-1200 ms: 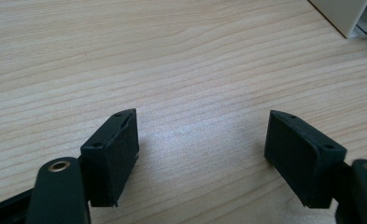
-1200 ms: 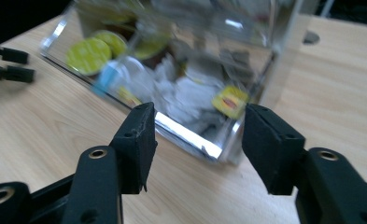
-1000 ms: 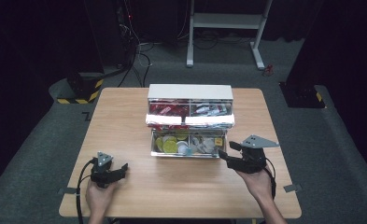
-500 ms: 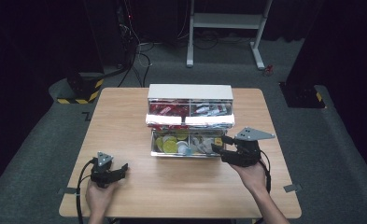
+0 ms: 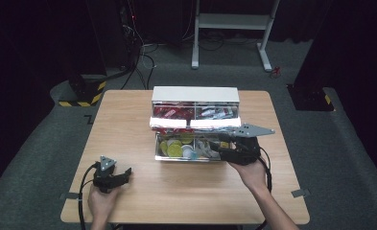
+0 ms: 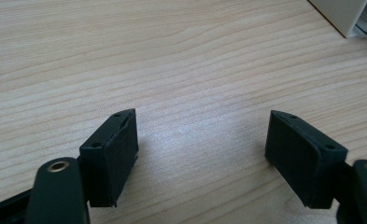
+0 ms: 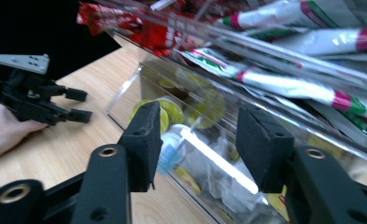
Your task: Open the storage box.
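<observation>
While the left gripper [image 5: 113, 175] rests agape, the narrowing, empty right gripper [image 7: 197, 140] addresses the clear plastic drawer [image 5: 158, 149]; next, grasp an item.

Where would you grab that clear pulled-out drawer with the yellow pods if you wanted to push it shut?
Probably by its clear front wall, coming from the person's side of the table. The drawer juts out of the white box toward the person, so that thin upright wall is the free part. The right gripper faces the drawer, its jaws closing, nothing visibly pinched between its fingers.
</observation>
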`<act>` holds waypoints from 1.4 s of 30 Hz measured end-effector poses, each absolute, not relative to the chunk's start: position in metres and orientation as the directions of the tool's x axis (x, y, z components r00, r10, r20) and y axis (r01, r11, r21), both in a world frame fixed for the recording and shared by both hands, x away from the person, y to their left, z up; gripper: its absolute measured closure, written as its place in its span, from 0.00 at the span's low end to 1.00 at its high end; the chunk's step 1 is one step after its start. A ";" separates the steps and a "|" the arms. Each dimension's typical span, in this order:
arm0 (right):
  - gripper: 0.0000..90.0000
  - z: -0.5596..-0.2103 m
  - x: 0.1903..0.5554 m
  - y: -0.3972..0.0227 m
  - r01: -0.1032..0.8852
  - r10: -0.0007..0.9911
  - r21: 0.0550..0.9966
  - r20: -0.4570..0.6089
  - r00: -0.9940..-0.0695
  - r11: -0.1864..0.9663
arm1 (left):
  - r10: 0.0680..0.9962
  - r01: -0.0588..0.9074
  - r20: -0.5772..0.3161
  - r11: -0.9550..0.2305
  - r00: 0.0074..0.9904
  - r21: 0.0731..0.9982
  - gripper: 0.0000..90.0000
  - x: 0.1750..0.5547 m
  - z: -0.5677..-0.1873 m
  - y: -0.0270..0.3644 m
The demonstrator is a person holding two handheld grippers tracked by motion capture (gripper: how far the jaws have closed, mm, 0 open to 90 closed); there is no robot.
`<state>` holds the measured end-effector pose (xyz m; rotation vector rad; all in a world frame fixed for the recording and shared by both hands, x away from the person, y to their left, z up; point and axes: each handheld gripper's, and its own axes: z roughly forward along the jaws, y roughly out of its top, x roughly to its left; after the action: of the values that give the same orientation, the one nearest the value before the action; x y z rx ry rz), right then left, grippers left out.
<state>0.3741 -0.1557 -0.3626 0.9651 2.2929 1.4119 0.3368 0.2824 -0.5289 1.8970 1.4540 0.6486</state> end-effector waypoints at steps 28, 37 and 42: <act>0.58 -0.346 0.383 -0.142 0.388 0.667 0.879 0.115 -0.736 0.277 | 0.964 0.644 -0.001 -0.176 0.265 0.745 0.29 0.337 -0.529 0.283; 0.56 -0.339 0.382 -0.142 0.362 0.664 0.885 0.084 -0.743 0.293 | 0.965 0.643 0.000 -0.176 0.264 0.746 0.29 0.337 -0.529 0.283; 0.55 -0.333 0.381 -0.143 0.356 0.669 0.890 0.081 -0.738 0.286 | 0.965 0.642 0.000 -0.176 0.264 0.746 0.29 0.337 -0.529 0.283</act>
<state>0.3813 -0.1430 -0.3328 0.9338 2.2514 1.4340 0.3369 0.2827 -0.5287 1.9025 1.4522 0.6505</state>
